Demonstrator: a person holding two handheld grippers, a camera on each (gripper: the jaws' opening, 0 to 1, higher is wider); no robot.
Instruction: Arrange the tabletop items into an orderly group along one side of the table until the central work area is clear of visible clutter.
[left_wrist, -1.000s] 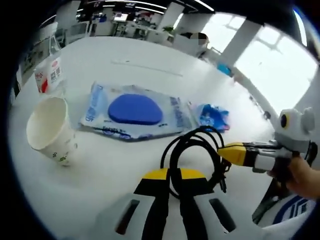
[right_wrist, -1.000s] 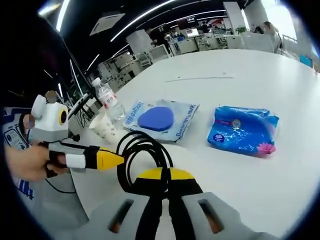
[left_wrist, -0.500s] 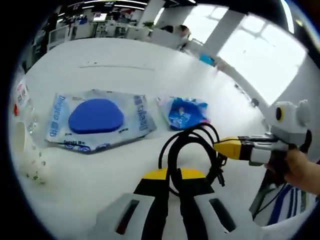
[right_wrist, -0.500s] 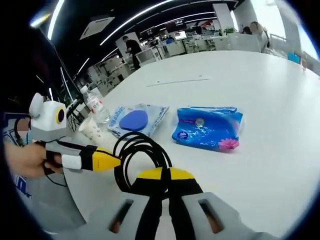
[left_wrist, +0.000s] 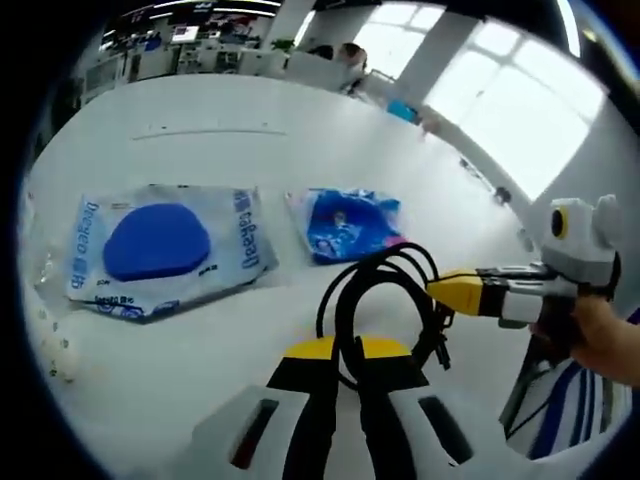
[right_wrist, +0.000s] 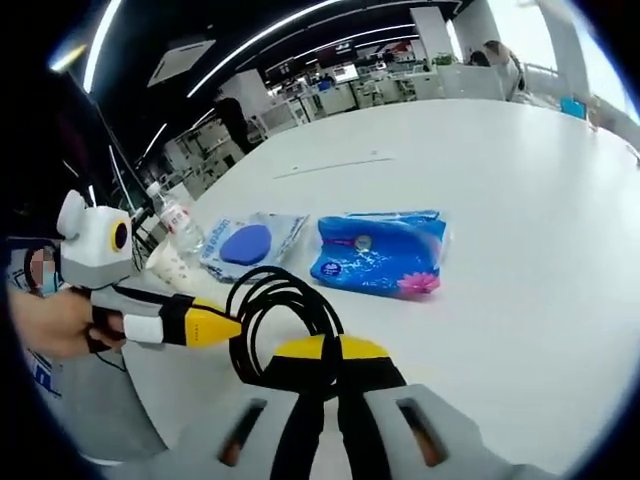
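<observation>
In the left gripper view, nearest: left gripper, jaws together and clamped on a coiled black cable whose loops rise just past the yellow jaw tips. Reaching in from the right, at the same depth: right gripper, yellow tip touching the coil's right side, held by a hand. Whether that tip pinches the coil cannot be told from here. Beyond the coil, on the white table: a blue tissue pack just past the loops, and to its left, just beside it, a clear packet with a blue oval pad inside. Further left at the edge, blurred: a white paper cup. Far back: office desks and bright windows.

In the right gripper view, nearest: the right gripper, jaws together and clamped on the same black cable, loops leaning left above the yellow tips. Coming in from the left: the left gripper, yellow tip against the coil's left side, gripped by a hand. Past the coil: the blue tissue pack lying flat, slightly right of the jaws. Left of it and slightly farther: the packet with the blue pad. Further left: the paper cup, and close behind it a clear water bottle, upright. Beyond: bare table stretching away, then rows of desks under ceiling light strips.
</observation>
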